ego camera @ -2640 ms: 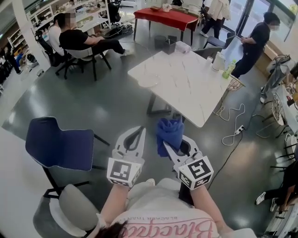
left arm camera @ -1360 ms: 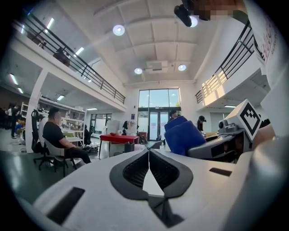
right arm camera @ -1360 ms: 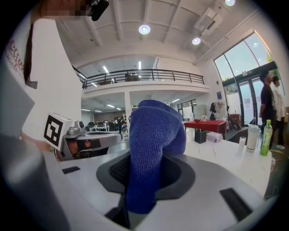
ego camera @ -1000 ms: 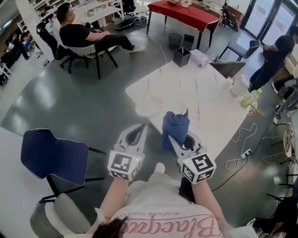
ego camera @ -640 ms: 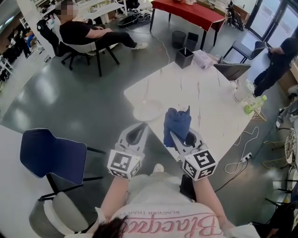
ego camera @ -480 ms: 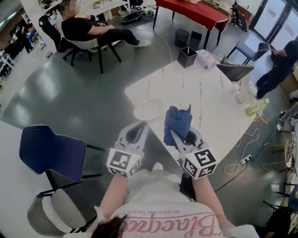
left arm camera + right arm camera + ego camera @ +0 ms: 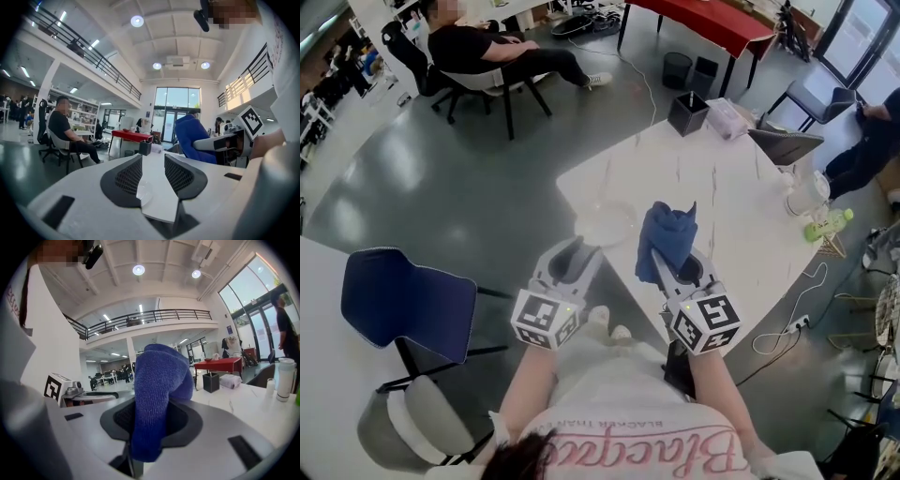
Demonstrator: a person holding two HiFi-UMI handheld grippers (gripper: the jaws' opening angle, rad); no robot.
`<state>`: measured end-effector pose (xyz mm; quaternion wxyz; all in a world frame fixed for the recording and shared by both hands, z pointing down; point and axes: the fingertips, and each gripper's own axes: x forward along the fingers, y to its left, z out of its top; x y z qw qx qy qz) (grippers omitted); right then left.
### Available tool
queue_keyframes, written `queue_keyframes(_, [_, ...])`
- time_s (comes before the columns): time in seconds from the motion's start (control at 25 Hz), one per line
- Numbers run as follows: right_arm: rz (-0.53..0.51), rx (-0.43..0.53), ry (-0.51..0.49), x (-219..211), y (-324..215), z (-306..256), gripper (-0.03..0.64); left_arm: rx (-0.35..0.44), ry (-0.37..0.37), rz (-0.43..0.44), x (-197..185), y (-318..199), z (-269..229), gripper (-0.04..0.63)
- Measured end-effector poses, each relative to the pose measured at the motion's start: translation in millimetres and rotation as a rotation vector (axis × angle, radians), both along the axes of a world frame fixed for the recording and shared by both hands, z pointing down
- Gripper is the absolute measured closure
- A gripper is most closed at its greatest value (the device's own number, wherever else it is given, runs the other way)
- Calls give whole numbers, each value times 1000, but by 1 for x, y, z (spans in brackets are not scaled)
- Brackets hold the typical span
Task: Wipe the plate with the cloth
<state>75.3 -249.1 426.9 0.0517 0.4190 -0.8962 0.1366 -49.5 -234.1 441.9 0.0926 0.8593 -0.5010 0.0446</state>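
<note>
**At the table's near corner: cloth gripped, plate not yet wiped**

On the white marble table (image 7: pixel 727 178), close to its near corner, lies the pale plate (image 7: pixel 605 223), shallow and round. Seen from the head view, the left gripper (image 7: pixel 584 246) points at it from just beside the table edge. Its jaws have just been opening and now stand spread, with nothing between them. The left gripper view shows the plate (image 7: pixel 144 192) through that gap, lying on the tabletop beyond the pads and apart from them.

To the right, the right gripper (image 7: pixel 661 262) is held over the table edge with its jaws pinching the blue cloth (image 7: pixel 668 234). The cloth stands up in a bunched fold above the jaws, and in the right gripper view it fills the space between the pads, with a tail hanging below them. Cloth and plate are near each other but not touching.

Farther along the table stand a white jug (image 7: pixel 807 195) and a green bottle (image 7: pixel 827 225), with a black box (image 7: pixel 687 112) at the far edge. A blue chair (image 7: pixel 403 300) stands on the grey floor to the left.
</note>
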Motion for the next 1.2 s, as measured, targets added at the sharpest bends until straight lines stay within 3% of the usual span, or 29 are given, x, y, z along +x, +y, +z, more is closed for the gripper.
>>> queue_keyframes(0.24, [-20,-27,43,-11,-31,13,508,-88,-15,-16,-20,-25,28,472])
queue_keyframes(0.68, [-91,-123,180,-32,-68,69,508,-342,-46,-36,-54,-60,126,472])
queue_keyframes(0.8, [-99,-163,199,-40,-72,85,508,-463,41,-64,-61,-69,154,472])
queue_keyframes(0.96, [-95,-195,205,-41,-77,97,508,-632,257,-114,-65,-79,182,472])
queue_keyframes(1.2, [-84,-221,216,-38,-82,106,508,-715,401,-121,-63,-93,204,471])
